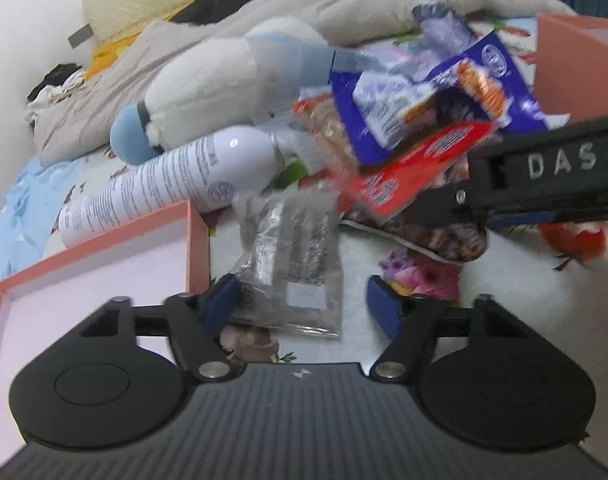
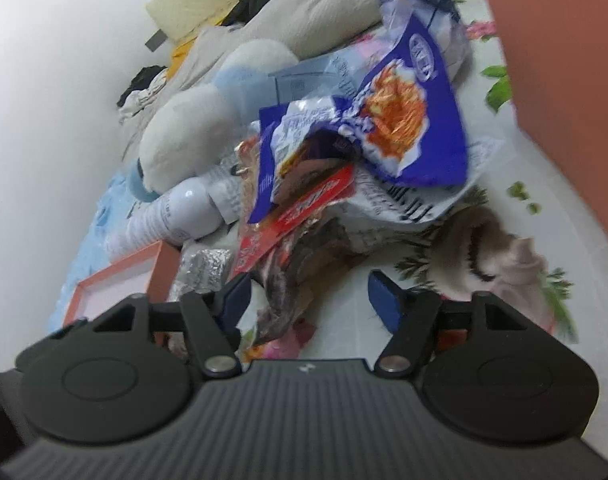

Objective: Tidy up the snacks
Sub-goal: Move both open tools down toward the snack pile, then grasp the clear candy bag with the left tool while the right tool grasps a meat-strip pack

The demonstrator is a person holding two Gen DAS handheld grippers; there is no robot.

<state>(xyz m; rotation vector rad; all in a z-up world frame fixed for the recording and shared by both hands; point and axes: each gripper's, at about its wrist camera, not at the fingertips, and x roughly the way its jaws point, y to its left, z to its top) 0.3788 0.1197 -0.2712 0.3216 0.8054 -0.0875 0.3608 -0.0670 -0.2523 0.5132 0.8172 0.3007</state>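
Main risk: the snack pile (image 1: 403, 128) is one loose heap on the bed (image 1: 515, 280), packets overlapping. If I pull one from low down, the purple bag (image 2: 403, 120) on top will likely slide off or drag its neighbours along. Pictures are blurred, so edges are hard to judge.

Second risk: the white bottle (image 1: 176, 184) and plush toy (image 1: 224, 92) lie against the pile's far left side. A sloppy reach could grab or roll those instead of a snack.

Third: both grippers work the same heap. The right gripper (image 2: 307, 296) already crosses the left camera's right side, so a clash is possible.

Left gripper (image 1: 304, 304): open, medium gap, holding nothing. A grey packet (image 1: 292, 256) lies between its fingers, touching or just beside the left one, not pinched. Pink tray (image 1: 84, 280) sits just left of it.

Right gripper: open, empty. A brown wrapper (image 2: 300, 280) at the pile's near edge lies between its fingers. Red packet (image 2: 296, 216) just beyond. Pink box wall (image 2: 563, 100) far right.
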